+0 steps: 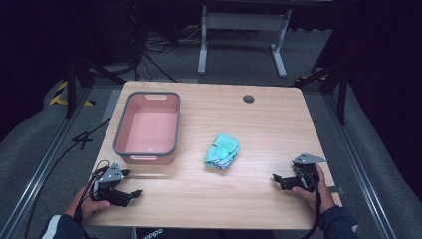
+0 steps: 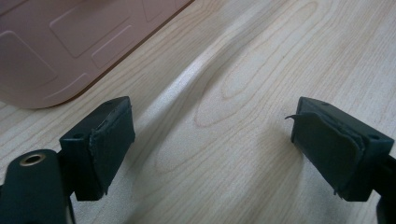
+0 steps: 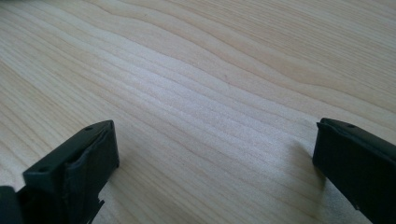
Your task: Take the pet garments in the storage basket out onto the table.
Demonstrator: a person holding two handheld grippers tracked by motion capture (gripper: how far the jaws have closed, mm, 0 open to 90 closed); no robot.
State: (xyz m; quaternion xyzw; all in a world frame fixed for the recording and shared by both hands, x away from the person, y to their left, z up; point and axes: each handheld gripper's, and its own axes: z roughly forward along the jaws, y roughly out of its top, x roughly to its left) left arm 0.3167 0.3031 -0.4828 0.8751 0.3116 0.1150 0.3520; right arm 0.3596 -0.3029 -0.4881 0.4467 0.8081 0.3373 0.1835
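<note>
A crumpled teal cloth [image 1: 222, 151] lies near the middle of the wooden table [image 1: 259, 119]. A pink bin with a grey rim [image 1: 148, 127] stands at the left, nothing inside it. My left gripper [image 1: 132, 185] rests at the front left, just in front of the bin, and is open; its jaws [image 2: 212, 149] stand wide over bare wood, with the pink bin wall [image 2: 65, 42] at the upper left. My right gripper [image 1: 276, 181] sits at the front right, open, pointing left toward the cloth; its jaws [image 3: 215, 163] frame bare wood.
A round grommet hole [image 1: 248, 98] sits near the table's far edge. Beyond the table stand a white frame leg [image 1: 203, 45] and cables on the grey floor. A metal rail runs along each side of the table.
</note>
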